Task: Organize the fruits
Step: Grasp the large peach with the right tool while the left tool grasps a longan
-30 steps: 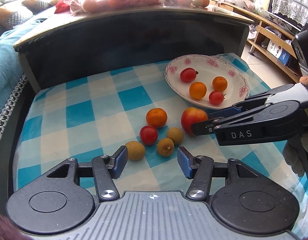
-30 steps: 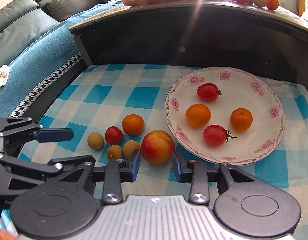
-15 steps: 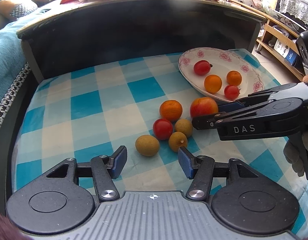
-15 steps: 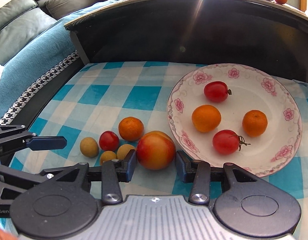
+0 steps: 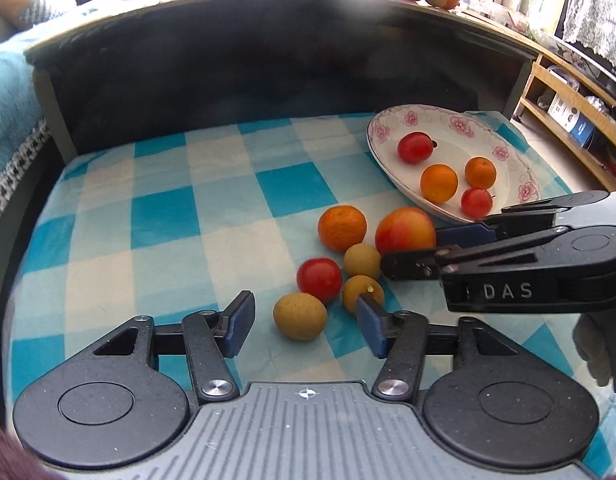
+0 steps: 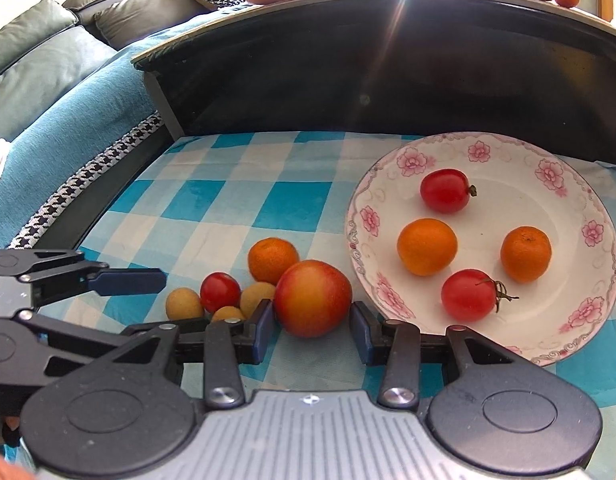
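Left gripper (image 5: 304, 326) is closing, pads not yet touching the tan longan (image 5: 300, 316) lying between them. Right gripper (image 6: 312, 330) is standing released around the red-yellow apple (image 6: 312, 298); its left pad appears close, contact unclear. Floral plate (image 6: 579, 320) is sitting just right of it.

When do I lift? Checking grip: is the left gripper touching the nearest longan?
Apart. Left wrist view: cloth shows either side of the longan, between the closing jaws of the left gripper.
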`<state>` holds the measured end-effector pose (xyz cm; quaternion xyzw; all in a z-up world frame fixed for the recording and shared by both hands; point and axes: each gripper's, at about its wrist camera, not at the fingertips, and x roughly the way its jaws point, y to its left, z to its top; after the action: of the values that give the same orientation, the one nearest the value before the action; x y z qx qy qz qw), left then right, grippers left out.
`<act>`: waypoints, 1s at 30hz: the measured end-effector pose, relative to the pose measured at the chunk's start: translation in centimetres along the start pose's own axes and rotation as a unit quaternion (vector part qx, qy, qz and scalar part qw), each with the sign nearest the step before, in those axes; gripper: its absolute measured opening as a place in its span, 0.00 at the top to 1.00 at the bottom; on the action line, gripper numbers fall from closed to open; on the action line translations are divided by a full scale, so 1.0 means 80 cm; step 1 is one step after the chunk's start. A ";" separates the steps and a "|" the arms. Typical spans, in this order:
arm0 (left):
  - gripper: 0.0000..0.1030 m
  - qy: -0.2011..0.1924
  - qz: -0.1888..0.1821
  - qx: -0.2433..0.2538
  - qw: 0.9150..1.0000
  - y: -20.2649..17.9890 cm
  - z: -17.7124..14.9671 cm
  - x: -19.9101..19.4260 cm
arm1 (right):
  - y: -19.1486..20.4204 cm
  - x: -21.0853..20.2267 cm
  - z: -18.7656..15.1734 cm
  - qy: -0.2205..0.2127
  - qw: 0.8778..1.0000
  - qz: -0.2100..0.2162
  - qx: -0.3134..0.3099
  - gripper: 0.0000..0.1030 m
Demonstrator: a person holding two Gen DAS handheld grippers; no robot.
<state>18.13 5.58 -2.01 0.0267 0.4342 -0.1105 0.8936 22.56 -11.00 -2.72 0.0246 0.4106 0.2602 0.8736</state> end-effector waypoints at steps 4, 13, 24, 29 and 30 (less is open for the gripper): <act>0.42 0.004 -0.001 -0.003 1.000 0.003 -0.001 0.001 | 0.002 0.001 0.001 -0.006 1.000 0.001 0.003 0.58; 0.44 0.001 -0.004 0.001 1.000 0.003 0.000 0.003 | 0.007 -0.006 -0.004 -0.005 1.000 -0.008 -0.011 0.59; 0.59 0.012 0.006 0.011 1.000 -0.006 -0.002 0.012 | 0.012 -0.041 -0.010 0.005 0.999 -0.020 -0.030 0.71; 0.61 0.016 0.005 0.020 1.000 -0.011 -0.008 0.007 | 0.005 -0.044 -0.019 0.022 0.999 -0.028 -0.022 0.71; 0.61 0.017 0.004 0.017 1.000 -0.010 -0.008 0.007 | 0.004 -0.045 -0.021 0.022 0.999 -0.028 -0.021 0.71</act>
<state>17.83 4.83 -2.82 0.0456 0.4471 -0.1144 0.8860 19.31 -12.75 -1.20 -0.0107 0.4247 0.2443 0.8717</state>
